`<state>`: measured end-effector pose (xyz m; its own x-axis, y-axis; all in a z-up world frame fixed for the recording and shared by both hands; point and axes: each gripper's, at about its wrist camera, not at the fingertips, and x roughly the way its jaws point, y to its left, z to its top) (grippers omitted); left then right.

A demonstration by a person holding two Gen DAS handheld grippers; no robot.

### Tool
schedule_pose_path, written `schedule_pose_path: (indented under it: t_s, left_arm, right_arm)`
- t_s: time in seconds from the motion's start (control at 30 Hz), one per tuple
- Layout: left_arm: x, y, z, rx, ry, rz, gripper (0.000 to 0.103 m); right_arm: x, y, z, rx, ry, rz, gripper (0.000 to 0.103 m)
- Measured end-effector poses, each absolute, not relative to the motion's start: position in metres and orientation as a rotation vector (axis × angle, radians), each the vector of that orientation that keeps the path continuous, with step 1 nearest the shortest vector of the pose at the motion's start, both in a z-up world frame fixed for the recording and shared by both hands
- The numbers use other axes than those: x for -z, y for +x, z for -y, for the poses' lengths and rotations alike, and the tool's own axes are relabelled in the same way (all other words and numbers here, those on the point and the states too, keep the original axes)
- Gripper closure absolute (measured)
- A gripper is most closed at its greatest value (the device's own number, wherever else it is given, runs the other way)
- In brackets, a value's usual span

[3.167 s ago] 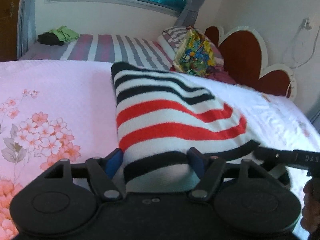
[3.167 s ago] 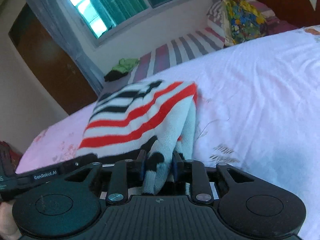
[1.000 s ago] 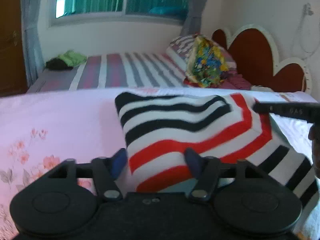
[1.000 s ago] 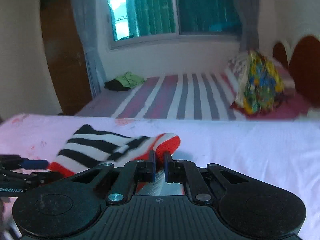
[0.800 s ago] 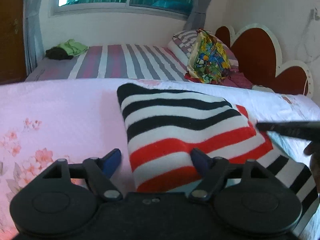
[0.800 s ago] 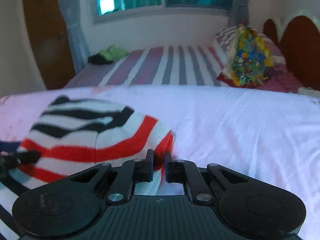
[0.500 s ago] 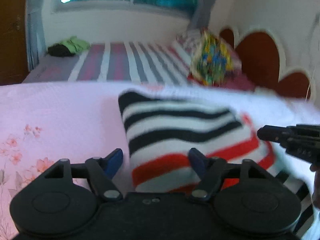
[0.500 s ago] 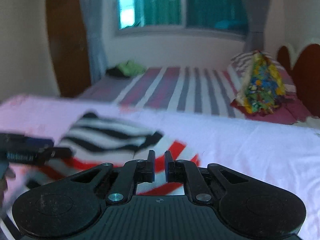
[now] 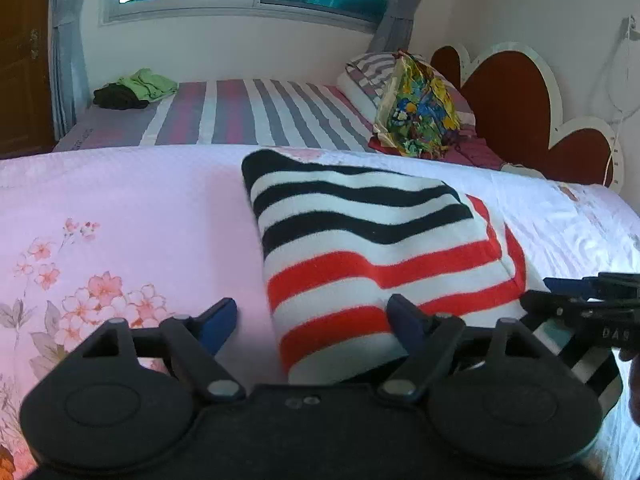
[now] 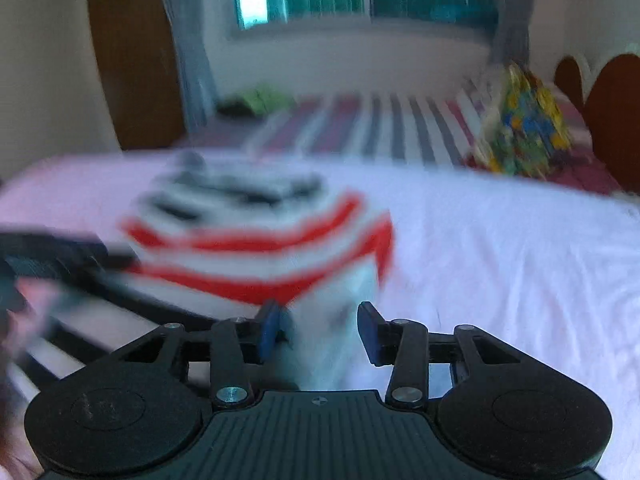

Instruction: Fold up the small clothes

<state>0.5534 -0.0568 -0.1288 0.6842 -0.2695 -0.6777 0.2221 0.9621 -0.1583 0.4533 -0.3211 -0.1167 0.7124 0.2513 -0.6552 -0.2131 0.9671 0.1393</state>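
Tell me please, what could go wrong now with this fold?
1. The right tongs have just been opening with cloth of the striped black, white and red knitted garment between them; pulling back may drag the fold open.
2. One blue finger of the open left tongs lies over the near edge and could snag it.

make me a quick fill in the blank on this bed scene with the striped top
1. The folded striped top lies on a pink bedsheet printed with ____.
2. Its stripes are black, white and ____.
3. The left gripper has its jaws ____, one finger on each side of the top's near edge.
4. The crumpled cloth on the far striped bed is ____.

Missing words: flowers; red; open; green
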Motion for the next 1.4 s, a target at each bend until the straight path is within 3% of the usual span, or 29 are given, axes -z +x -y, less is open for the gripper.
schedule_pose_path:
  t_s: [0.03,0.1,0.2,0.27,0.3,0.37,0.43,0.5,0.57,0.6,0.63,0.8,0.9,0.93,1.0,1.4]
  left_arm:
    - [0.125,0.555,0.056,0.272,-0.069,-0.779,0.02]
    - [0.116,0.55,0.05,0.282,-0.082,-0.779,0.025]
    - [0.108,0.534,0.033,0.322,-0.124,-0.776,0.025]
    - [0.113,0.524,0.024,0.363,-0.176,-0.801,0.024]
    - [0.117,0.519,0.023,0.373,-0.179,-0.802,0.021]
    - [0.127,0.514,0.023,0.356,-0.153,-0.826,0.012]
    - [0.133,0.511,0.023,0.342,-0.132,-0.82,0.009]
    - [0.128,0.509,0.021,0.339,-0.134,-0.829,0.013]
    - [0.119,0.507,0.018,0.344,-0.137,-0.814,0.018]
    - [0.116,0.507,0.016,0.348,-0.15,-0.81,0.017]
    - [0.115,0.509,0.014,0.359,-0.176,-0.813,0.016]
    - [0.126,0.523,0.014,0.351,-0.277,-0.854,0.01]
    - [0.136,0.529,0.016,0.398,-0.356,-0.887,0.01]
    - [0.139,0.53,0.015,0.427,-0.382,-0.895,0.011]
    - [0.145,0.537,0.016,0.474,-0.399,-0.926,0.024]
    - [0.171,0.57,0.014,0.619,-0.584,-0.975,0.028]
  right_arm:
    - [0.113,0.455,0.326,-0.239,0.116,-0.752,0.062]
    - [0.096,0.444,0.329,-0.224,0.159,-0.702,0.082]
    - [0.08,0.42,0.341,-0.245,0.233,-0.669,0.079]
    - [0.083,0.411,0.347,-0.291,0.291,-0.732,0.064]
    - [0.085,0.404,0.345,-0.306,0.279,-0.735,0.061]
    - [0.101,0.397,0.33,-0.291,0.161,-0.793,0.078]
    - [0.107,0.393,0.326,-0.285,0.178,-0.799,0.079]
    - [0.096,0.387,0.327,-0.269,0.197,-0.77,0.079]
    - [0.085,0.381,0.334,-0.269,0.236,-0.728,0.063]
    - [0.082,0.381,0.339,-0.26,0.261,-0.709,0.023]
    - [0.082,0.383,0.344,-0.262,0.276,-0.695,0.009]
    - [0.101,0.412,0.365,-0.288,0.379,-0.795,0.01]
    - [0.114,0.426,0.381,-0.354,0.52,-0.825,0.02]
    - [0.118,0.43,0.386,-0.365,0.556,-0.834,0.024]
    - [0.125,0.437,0.395,-0.372,0.619,-0.858,0.031]
    - [0.142,0.473,0.382,-0.529,0.712,-0.927,0.032]
